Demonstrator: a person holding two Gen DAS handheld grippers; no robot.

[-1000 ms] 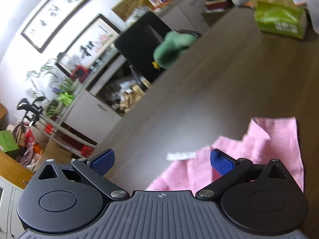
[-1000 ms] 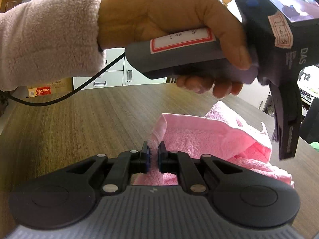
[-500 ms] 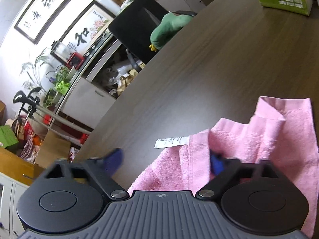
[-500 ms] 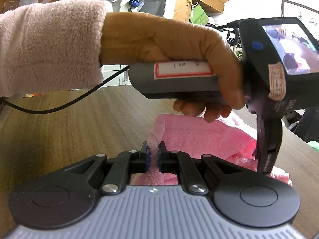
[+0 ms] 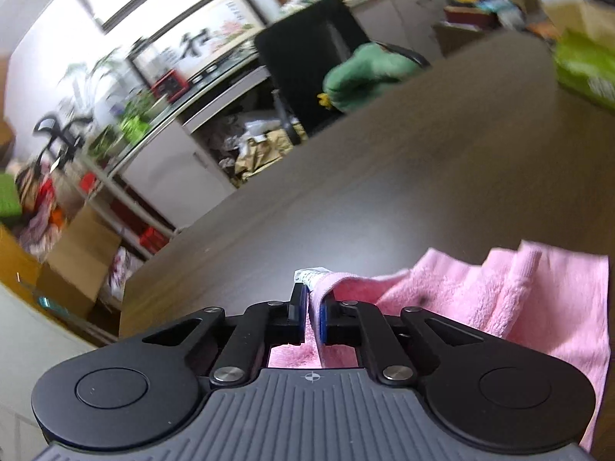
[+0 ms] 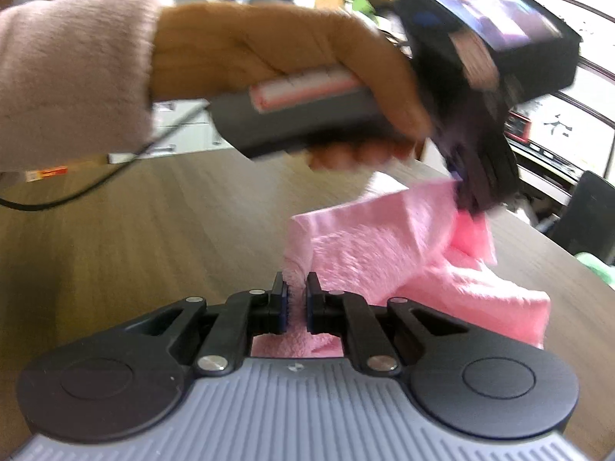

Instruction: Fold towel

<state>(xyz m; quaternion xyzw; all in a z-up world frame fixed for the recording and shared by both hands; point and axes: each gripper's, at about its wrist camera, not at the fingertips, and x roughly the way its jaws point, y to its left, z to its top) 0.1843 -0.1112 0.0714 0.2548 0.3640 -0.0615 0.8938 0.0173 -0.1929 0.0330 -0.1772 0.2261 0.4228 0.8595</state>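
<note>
A pink towel (image 5: 499,299) lies crumpled on the dark wooden table (image 5: 384,192). My left gripper (image 5: 312,307) is shut on the towel's corner by the white care label (image 5: 307,276). In the right wrist view my right gripper (image 6: 296,299) is shut on another edge of the pink towel (image 6: 369,246). Across from it the left gripper (image 6: 476,188), held by a hand (image 6: 269,50) in a fluffy pale sleeve, lifts its towel corner off the table.
A black office chair (image 5: 307,57) with a green cushion (image 5: 365,73) stands at the table's far edge. A green box (image 5: 584,69) sits at the far right of the table. Shelves, cartons and framed pictures line the wall behind. A cable (image 6: 96,188) trails from the left gripper.
My left gripper went from wide open to shut on the towel's labelled corner and has begun to lift it. The right gripper has stayed shut on its edge of the towel.
</note>
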